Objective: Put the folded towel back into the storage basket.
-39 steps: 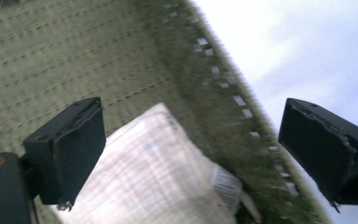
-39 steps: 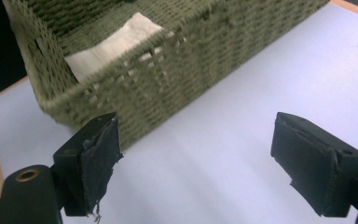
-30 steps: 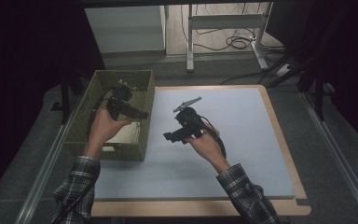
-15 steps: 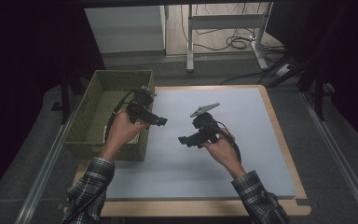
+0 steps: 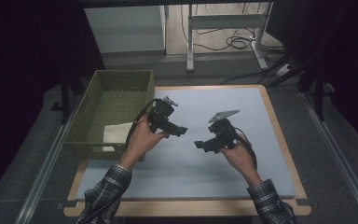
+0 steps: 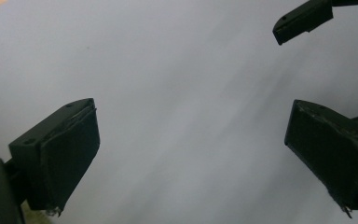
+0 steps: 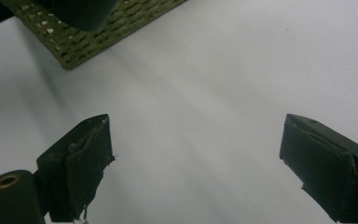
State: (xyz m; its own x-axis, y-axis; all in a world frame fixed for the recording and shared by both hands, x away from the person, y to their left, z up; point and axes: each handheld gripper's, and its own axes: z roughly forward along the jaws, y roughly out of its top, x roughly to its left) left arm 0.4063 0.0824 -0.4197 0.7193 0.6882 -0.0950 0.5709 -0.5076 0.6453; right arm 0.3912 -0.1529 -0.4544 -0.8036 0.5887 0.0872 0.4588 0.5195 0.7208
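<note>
Both grippers hover over the pale blue mat [image 5: 223, 172], facing each other. My left gripper [image 5: 182, 130] is just right of the green basket [image 5: 89, 135]; its jaws stand wide apart with nothing between them [image 6: 191, 154]. My right gripper [image 5: 198, 144] is near the mat's middle, also open and empty [image 7: 196, 158]. In the left gripper view a jaw of the other gripper [image 6: 303, 19] shows at the top right. A white cloth [image 5: 116, 135] lies in the basket's near part. The basket's woven corner [image 7: 98, 32] appears at the top left of the right gripper view.
The wooden table edge [image 5: 284, 140] frames the mat. A white desk frame [image 5: 223, 21] and loose cables [image 5: 237, 42] lie on the floor beyond the table. A metal rail [image 5: 46, 168] runs along the left.
My left gripper has come out of the basket and moved right over the mat. My right gripper has shifted right and slightly toward me.
</note>
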